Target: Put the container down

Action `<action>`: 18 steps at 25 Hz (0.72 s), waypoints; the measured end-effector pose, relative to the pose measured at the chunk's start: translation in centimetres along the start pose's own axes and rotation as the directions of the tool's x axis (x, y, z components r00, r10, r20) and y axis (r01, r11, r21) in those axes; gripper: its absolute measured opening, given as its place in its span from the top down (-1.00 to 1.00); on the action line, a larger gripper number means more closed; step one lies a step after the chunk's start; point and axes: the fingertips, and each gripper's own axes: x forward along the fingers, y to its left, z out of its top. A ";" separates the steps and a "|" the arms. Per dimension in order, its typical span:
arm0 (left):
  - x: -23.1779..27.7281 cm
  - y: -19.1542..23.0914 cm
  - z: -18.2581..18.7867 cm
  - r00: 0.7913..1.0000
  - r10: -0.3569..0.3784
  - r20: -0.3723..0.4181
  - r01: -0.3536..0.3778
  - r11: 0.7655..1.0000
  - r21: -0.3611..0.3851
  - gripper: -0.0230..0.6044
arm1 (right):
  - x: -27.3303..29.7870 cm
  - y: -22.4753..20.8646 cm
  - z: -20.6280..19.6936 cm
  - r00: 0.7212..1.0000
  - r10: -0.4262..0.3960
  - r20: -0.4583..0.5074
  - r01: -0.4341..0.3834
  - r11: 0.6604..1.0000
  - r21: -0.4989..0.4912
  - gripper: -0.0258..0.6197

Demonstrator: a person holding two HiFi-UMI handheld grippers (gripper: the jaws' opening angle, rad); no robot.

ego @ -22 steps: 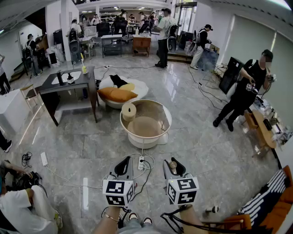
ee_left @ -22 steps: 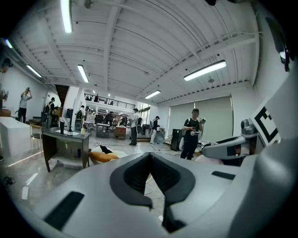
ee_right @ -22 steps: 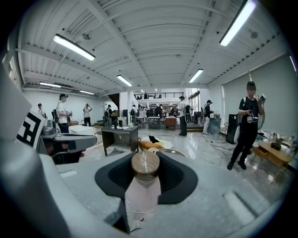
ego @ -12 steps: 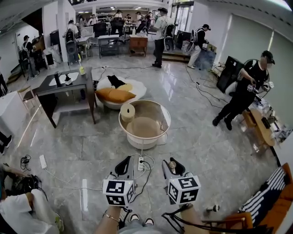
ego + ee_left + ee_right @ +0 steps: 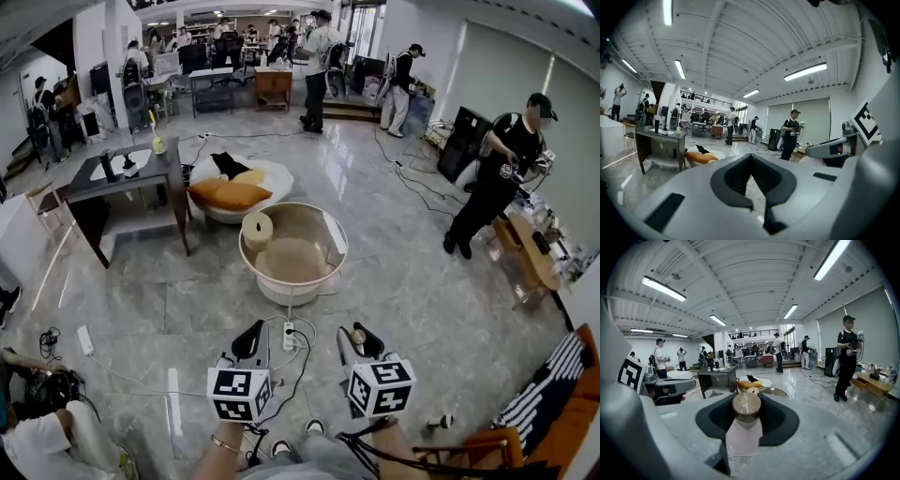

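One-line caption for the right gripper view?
Right claw grips a pale pink container with a wooden lid.

two grippers, left [image 5: 251,337] and right [image 5: 359,337]; one container [image 5: 745,420]; one round tub [image 5: 281,291]; one paper roll [image 5: 256,229]; one dark surface [image 5: 156,172]; two cushions [image 5: 234,194]; one white floor bed [image 5: 274,174].

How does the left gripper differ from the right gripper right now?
The right gripper grips a pale pink container with a wooden lid; the left gripper holds nothing. The right gripper's jaws stand wide around the container, while the left gripper's jaws are closed together. Both are held low, side by side, over the marble floor.
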 end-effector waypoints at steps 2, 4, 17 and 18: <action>0.9 0.3 0.0 1.000 -0.004 -0.005 0.004 1.000 0.001 0.95 | 0.7 -0.5 0.1 1.000 -0.006 0.000 0.006 1.000 0.005 0.52; 1.9 0.5 0.1 1.000 -0.007 -0.006 0.007 1.000 0.002 0.95 | 1.6 -1.0 0.4 1.000 -0.011 0.000 0.011 1.000 0.006 0.52; 11.6 0.7 2.0 1.000 0.017 -0.008 -0.017 1.000 0.006 0.95 | 8.9 -6.9 3.8 1.000 0.023 0.004 -0.023 1.000 -0.013 0.52; 12.5 0.6 2.3 1.000 0.021 -0.007 -0.021 1.000 0.005 0.95 | 9.5 -7.5 4.2 1.000 0.029 0.003 -0.029 0.999 -0.016 0.52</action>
